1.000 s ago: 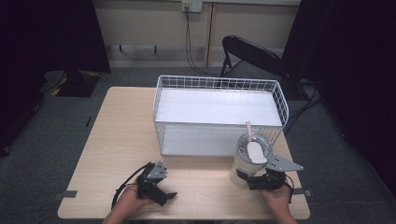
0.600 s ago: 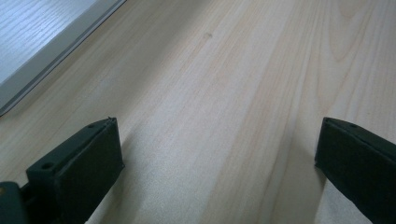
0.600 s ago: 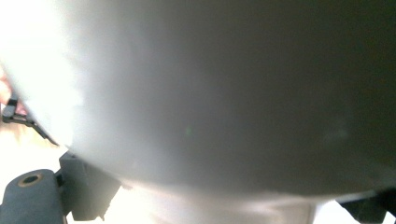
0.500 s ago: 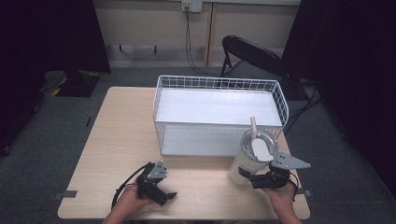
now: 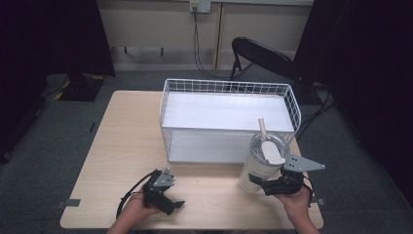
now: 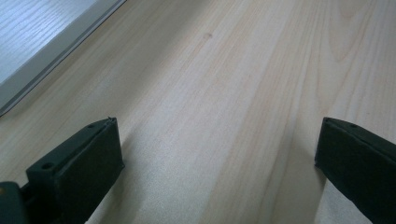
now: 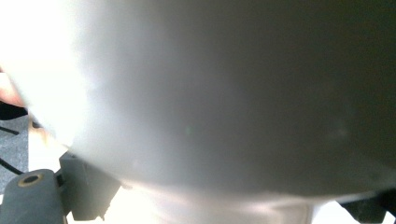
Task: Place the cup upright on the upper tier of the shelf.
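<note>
Tumbler (image 5: 263, 163) now tilted left vs a second ago, straw up | right claw (image 5: 267, 187) clamped on its base at the tabletop (image 5: 122, 141) front-right, by the wire basket (image 5: 229, 122) | left claw (image 5: 176, 204) resting low, jaws wide apart, empty | right gripper view: just blurry tumbler wall (image 7: 224, 93)

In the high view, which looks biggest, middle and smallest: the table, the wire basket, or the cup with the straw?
1. Table, largest.
2. Wire basket, middle.
3. Cup with the straw, smallest, gripped by the right gripper.
</note>
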`<state>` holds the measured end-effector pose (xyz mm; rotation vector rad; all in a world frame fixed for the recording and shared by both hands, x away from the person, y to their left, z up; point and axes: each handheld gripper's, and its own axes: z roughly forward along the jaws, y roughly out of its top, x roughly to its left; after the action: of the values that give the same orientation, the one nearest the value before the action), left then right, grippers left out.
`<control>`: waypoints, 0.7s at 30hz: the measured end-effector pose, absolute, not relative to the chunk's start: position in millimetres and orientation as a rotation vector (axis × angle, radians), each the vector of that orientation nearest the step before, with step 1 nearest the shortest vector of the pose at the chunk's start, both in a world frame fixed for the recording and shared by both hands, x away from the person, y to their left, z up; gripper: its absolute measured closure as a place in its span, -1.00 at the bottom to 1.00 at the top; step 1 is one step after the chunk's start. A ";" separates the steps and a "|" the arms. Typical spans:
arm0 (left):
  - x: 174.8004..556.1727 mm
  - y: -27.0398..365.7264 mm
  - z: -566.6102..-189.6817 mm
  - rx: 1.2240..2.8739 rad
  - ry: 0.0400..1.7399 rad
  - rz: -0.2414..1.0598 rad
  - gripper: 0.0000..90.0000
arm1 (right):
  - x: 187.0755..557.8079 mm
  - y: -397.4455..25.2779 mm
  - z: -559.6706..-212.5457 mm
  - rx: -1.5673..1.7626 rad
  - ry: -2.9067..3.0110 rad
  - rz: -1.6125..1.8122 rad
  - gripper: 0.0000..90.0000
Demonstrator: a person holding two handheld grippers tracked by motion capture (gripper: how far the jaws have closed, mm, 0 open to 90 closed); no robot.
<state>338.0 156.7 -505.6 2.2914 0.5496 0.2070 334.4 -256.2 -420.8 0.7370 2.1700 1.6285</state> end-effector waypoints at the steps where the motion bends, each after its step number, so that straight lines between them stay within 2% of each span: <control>1: 338.1 156.9 -505.4 2.296 0.546 0.208 -1.00 | 334.9 -256.3 -419.3 0.733 2.171 1.625 -0.78; 21: 338.1 156.9 -505.5 2.295 0.546 0.208 -1.00 | 343.4 -260.1 -382.5 0.719 2.189 1.641 -0.77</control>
<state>338.1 156.9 -505.5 2.2951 0.5460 0.2077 343.4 -260.1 -382.5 0.7195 2.1888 1.6410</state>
